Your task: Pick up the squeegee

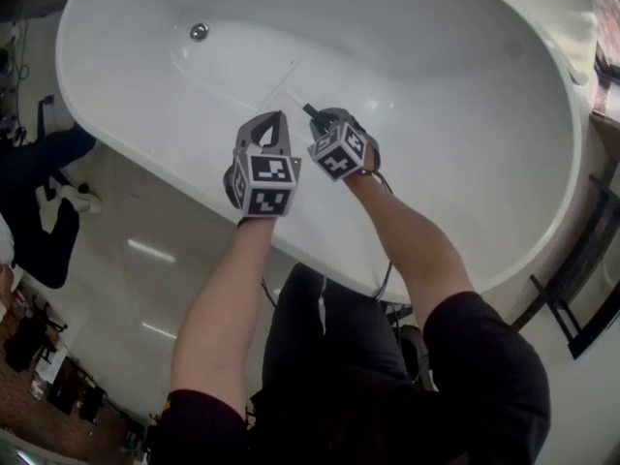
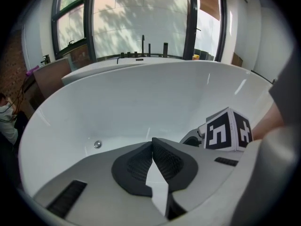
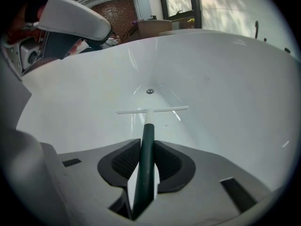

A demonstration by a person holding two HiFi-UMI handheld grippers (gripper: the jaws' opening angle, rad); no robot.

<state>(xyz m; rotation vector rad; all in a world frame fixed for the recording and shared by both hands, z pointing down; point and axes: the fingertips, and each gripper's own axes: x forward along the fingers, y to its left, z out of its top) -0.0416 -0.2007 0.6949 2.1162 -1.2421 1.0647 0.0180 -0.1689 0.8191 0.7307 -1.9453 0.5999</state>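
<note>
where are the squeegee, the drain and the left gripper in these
squeegee [image 3: 148,135], right gripper view, on the dark green handle
drain [image 1: 199,32], head view, on its metal centre
left gripper [image 2: 153,145], left gripper view, where its shut jaw tips meet

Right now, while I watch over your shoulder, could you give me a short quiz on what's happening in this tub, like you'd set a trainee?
1. True or false: the left gripper is shut and holds nothing.
2. What is the right gripper clamped on? A) a sponge B) the squeegee, by its dark green handle C) a tap
3. Fill in: in the right gripper view, the small round metal thing beyond the squeegee's blade is the bathtub's ____.
Key: 1 true; 2 B; 3 drain.
</note>
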